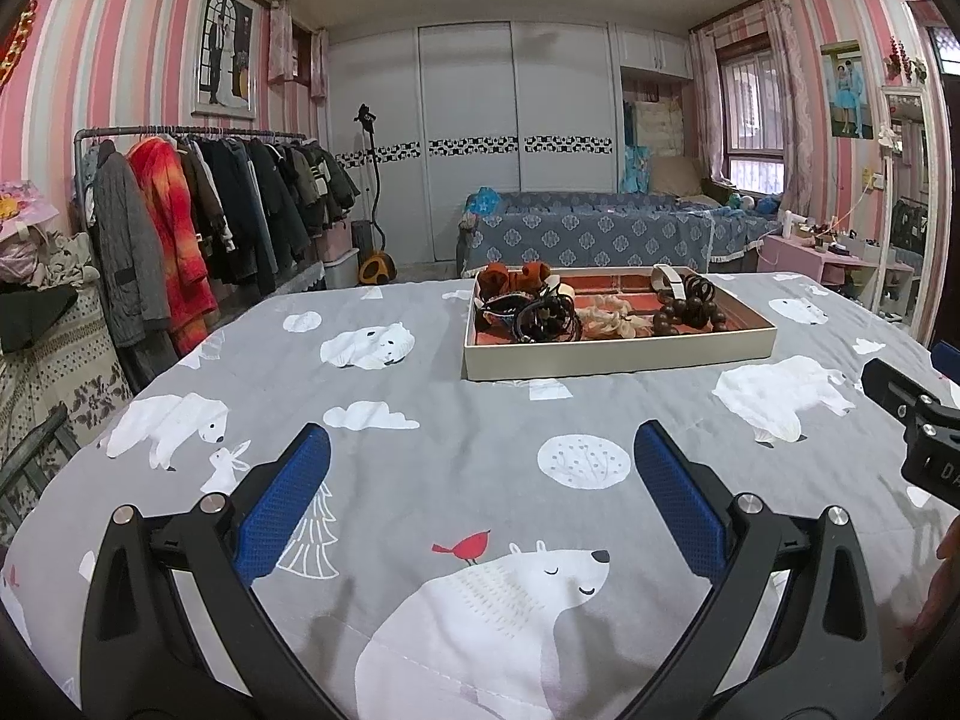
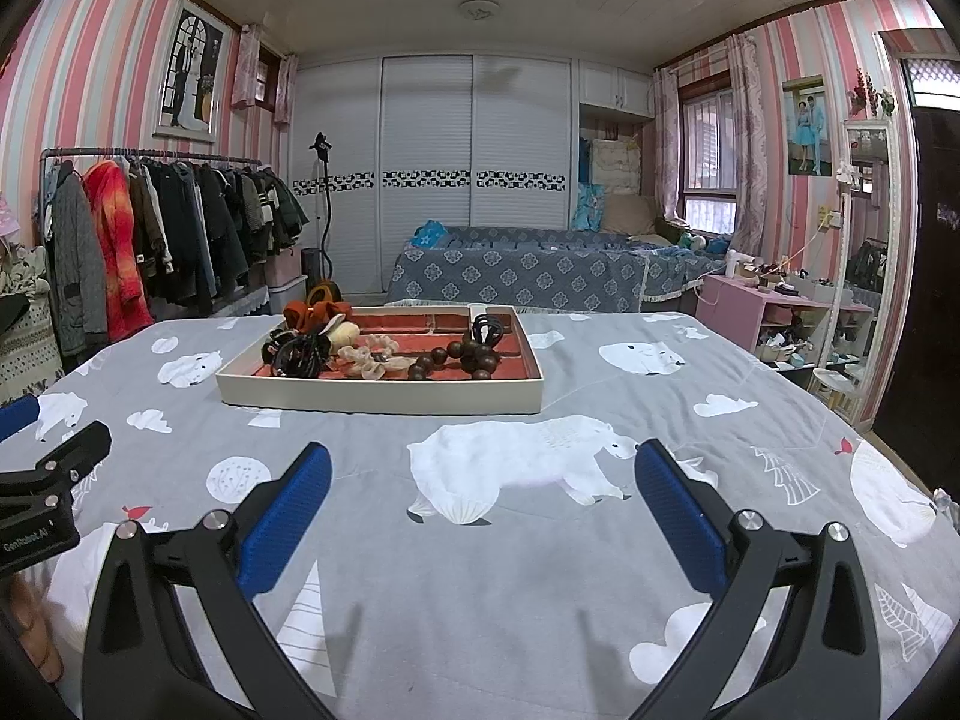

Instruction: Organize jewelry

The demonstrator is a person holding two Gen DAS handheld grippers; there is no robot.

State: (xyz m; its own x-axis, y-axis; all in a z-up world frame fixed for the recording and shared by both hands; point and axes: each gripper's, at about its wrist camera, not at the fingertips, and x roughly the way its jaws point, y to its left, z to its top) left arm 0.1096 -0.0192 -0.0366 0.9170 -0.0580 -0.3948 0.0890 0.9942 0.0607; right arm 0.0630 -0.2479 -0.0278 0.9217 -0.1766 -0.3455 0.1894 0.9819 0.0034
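A shallow cream tray with a red lining rests on the grey polar-bear bedspread ahead of both grippers. Inside lie brown plush hair ties, a tangle of black hair bands, pale scrunchies, a dark wooden bead bracelet and a black coil tie. My left gripper stands open over bare cloth. My right gripper is open too, nothing between its blue pads.
A clothes rack with coats stands to the left. A sofa with a blue patterned cover lies beyond the bed. A pink shelf and a tall mirror stand at the right. White wardrobe doors fill the far wall.
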